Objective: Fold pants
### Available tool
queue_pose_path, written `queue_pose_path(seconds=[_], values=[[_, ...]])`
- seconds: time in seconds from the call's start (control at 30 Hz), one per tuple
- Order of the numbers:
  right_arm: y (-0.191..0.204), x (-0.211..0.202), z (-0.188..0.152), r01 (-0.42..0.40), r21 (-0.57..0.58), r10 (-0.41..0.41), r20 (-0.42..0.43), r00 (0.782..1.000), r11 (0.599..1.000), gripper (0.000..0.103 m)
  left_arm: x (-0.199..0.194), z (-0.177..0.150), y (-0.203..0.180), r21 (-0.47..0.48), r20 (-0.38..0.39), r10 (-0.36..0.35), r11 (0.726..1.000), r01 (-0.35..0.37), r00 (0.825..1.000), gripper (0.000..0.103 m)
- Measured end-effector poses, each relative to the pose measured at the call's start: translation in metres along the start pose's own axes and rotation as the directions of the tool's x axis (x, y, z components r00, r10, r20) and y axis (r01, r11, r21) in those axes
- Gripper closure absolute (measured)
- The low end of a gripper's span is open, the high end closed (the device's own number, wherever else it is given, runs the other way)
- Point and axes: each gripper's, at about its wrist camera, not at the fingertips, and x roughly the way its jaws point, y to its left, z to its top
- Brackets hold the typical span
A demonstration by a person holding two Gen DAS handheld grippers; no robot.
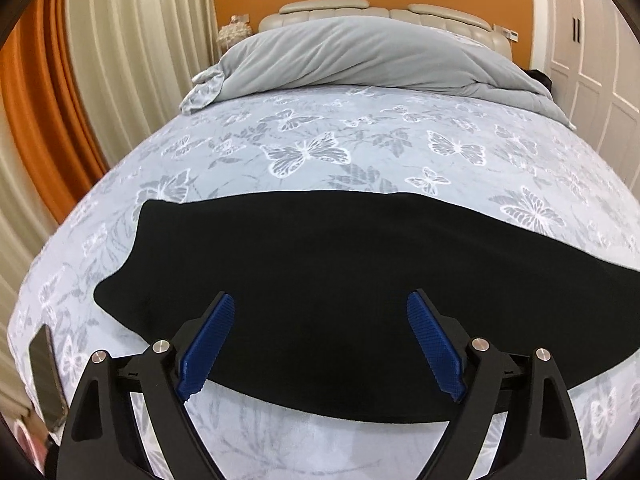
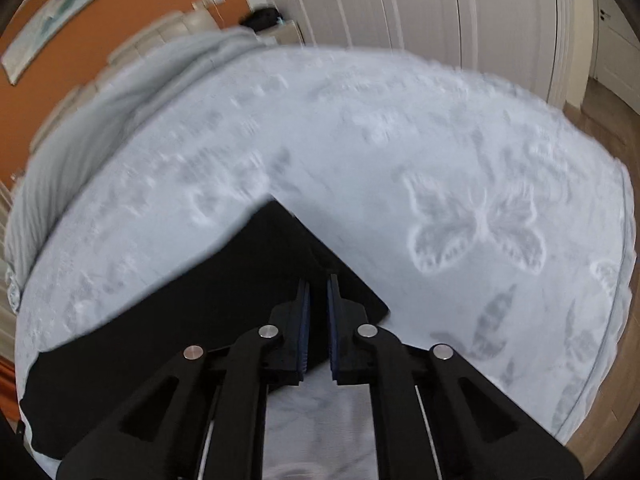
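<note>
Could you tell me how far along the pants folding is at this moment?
Done, apparently: the black pants lie flat on the butterfly-print bedspread as one long strip, seemingly with leg on leg. In hand: the right gripper is nearly shut at the cloth end, though whether it pinches fabric is unclear; the left gripper hangs open above the middle. Left: folding the strip across its length.

Pants point(image 1: 320, 280) cut off at right edge

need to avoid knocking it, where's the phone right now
In the left wrist view, the phone lies at the bedspread's far left edge, left of the black pants.
</note>
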Motion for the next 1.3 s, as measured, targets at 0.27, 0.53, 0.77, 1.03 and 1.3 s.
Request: queue_pose_path(seconds=[0.27, 0.53, 0.77, 1.03, 1.3], values=[[-0.017, 0.031, -0.011, 0.118, -0.006, -0.118, -0.115, 0.986, 0.993, 0.056, 0.002, -0.004, -0.002, 0.015, -0.026, -0.012, 1.0, 0.012, 1.0, 0.017], [-0.013, 0.055, -0.018, 0.103, 0.036, -0.095, -0.178, 0.98, 0.994, 0.018, 0.001, -0.01, -0.015, 0.067, -0.031, -0.014, 0.998, 0.016, 0.999, 0.017], [0.01, 0.046, -0.013, -0.023, 0.132, 0.042, -0.138, 0.99, 0.991, 0.086, 0.004, -0.012, -0.013, 0.08, -0.052, 0.0, 0.997, 0.004, 0.999, 0.017], [0.113, -0.023, -0.009, -0.312, -0.006, 0.312, 0.013, 0.95, 0.95, 0.087, 0.004, -0.014, -0.005, 0.078, -0.061, 0.015, 0.997, -0.01, 0.998, 0.017], [0.26, -0.066, -0.06, -0.538, -0.26, 0.542, -0.063, 0.838, 0.802, 0.087, 0.003, -0.016, 0.008, 0.067, -0.065, 0.036, 0.997, -0.032, 0.997, 0.017]])
